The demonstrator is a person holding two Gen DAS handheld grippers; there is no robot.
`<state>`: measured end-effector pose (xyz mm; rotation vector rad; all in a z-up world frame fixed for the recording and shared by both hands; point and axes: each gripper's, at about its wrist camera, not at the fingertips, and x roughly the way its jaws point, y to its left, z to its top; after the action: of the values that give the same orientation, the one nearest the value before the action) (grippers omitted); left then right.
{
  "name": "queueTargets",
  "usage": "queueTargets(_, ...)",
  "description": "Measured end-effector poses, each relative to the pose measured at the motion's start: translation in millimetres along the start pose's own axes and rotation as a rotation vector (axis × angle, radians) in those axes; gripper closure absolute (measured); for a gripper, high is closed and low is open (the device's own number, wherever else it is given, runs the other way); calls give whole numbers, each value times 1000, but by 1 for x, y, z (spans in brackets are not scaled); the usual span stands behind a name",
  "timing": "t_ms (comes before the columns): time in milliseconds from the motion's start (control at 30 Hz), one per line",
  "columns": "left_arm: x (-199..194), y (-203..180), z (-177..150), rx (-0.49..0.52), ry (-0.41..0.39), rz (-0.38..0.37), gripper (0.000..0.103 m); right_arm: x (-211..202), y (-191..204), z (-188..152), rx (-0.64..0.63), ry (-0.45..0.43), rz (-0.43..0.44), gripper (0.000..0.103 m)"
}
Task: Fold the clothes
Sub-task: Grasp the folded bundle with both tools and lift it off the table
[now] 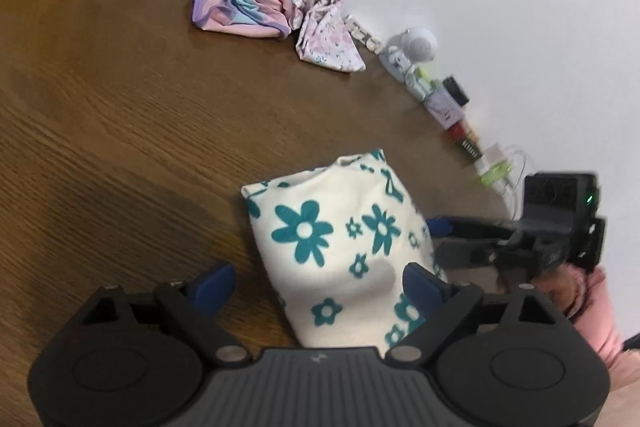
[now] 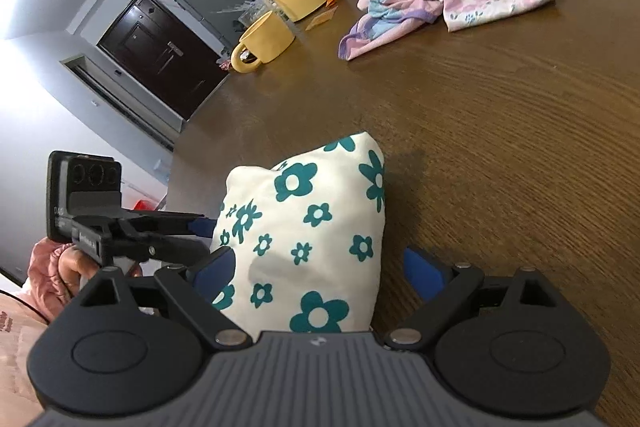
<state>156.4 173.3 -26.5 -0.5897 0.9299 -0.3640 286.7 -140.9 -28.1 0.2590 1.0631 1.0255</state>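
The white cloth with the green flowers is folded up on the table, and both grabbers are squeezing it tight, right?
Not quite. The folded flowered cloth does lie on the table, but neither gripper squeezes it. The left gripper and right gripper both stand open, pads apart. Each wrist view shows this.

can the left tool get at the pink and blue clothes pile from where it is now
Probably yes. The left tool is open and holds nothing, and only bare wooden table lies between it and the crumpled pile. The folded flowered garment sits under its right finger, not in the way.
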Motion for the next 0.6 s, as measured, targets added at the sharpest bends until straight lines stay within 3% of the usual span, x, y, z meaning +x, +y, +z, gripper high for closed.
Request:
queueTargets(300, 11, 1, -3, 6, -14, -98, 14, 11, -12, 4, 42, 26, 107, 18)
queueTargets(333, 13, 0, -3, 11, -13, -105, 17, 11, -13, 4, 45, 27, 113, 18)
queueTargets(400, 16, 4, -4, -6, -9, -125, 37, 11, -14, 2, 54, 30, 126, 21)
queueTargets(433, 18, 7, -4, -18, -8, -136, 42, 10, -16, 2, 67, 30, 133, 22)
queueTargets(533, 21, 21, -4, -81, -13, -188, 49, 7, -25, -4, 130, 19, 167, 28)
queueTargets(600, 22, 24, -3, -80, -16, -195, 52, 4, -30, -7, 144, 4, 169, 38)
